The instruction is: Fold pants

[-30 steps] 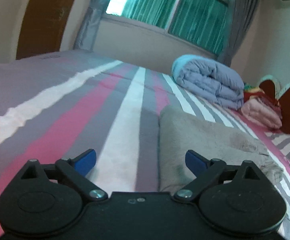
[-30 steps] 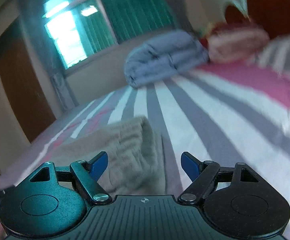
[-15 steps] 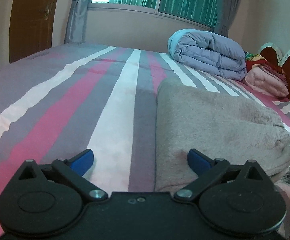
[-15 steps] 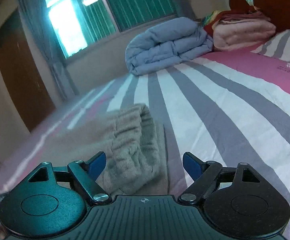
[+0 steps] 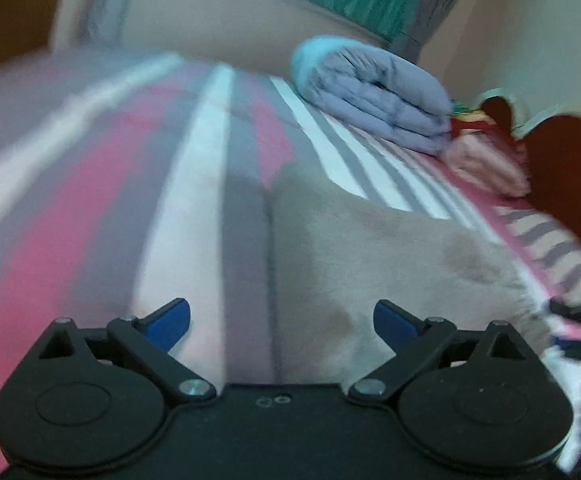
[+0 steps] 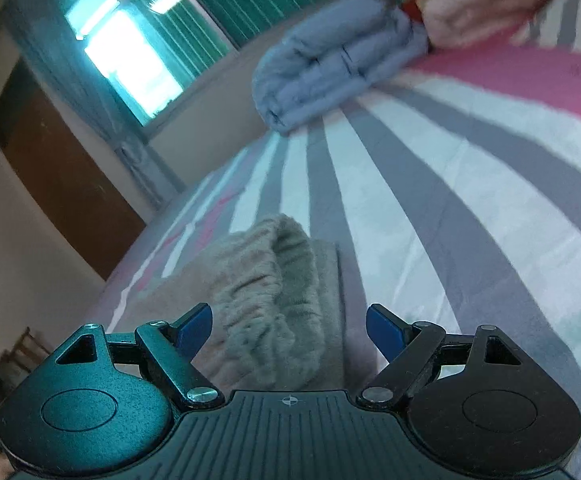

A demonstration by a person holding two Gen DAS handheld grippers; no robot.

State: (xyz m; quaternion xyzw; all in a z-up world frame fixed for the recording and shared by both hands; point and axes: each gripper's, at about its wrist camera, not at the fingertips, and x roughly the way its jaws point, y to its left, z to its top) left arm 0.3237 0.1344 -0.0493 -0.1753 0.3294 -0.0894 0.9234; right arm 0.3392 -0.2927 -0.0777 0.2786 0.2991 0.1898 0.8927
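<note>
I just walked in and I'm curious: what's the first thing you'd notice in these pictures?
Probably the bed with its bold pink, grey and white stripes, filling most of both views. On it, right ahead of both grippers, lie the fuzzy beige pants, already folded into a bundle. Farther back, under the window, sits a plump folded blue-grey comforter.

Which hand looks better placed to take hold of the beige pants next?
Probably right. The right tongs stand open with the pants' bunched elastic waistband directly between their tips. The left tongs straddle a flat side edge, half over bedsheet.
</note>
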